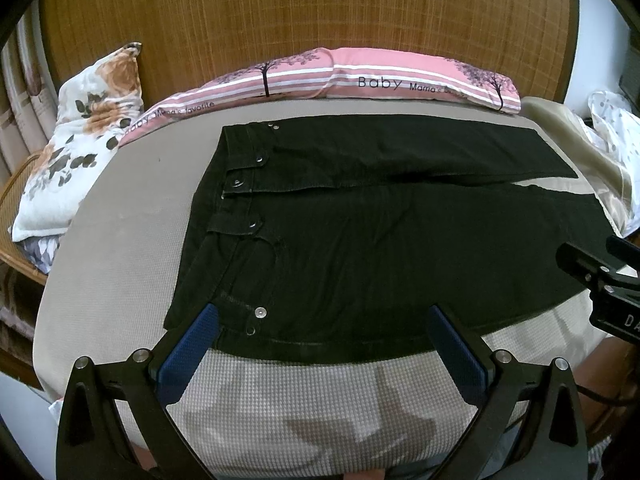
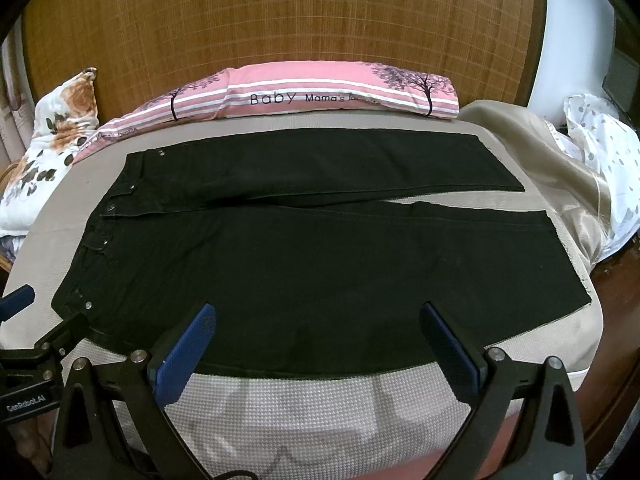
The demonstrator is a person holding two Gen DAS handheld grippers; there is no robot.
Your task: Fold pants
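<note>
Black pants [image 1: 360,232] lie flat on the bed, waistband to the left, both legs running right; they also show in the right wrist view [image 2: 312,264]. My left gripper [image 1: 324,320] is open and empty, over the near edge of the pants by the waistband corner. My right gripper [image 2: 318,318] is open and empty, over the near edge of the near leg. Each gripper shows at the edge of the other's view: the right one [image 1: 600,280] and the left one [image 2: 36,344].
The bed has a beige waffle cover [image 1: 320,400]. A pink striped pillow [image 1: 360,78] lies along the wooden headboard [image 1: 304,16]. A floral pillow [image 1: 84,136] stands at the left. Beige and white dotted bedding [image 2: 580,168] is heaped at the right.
</note>
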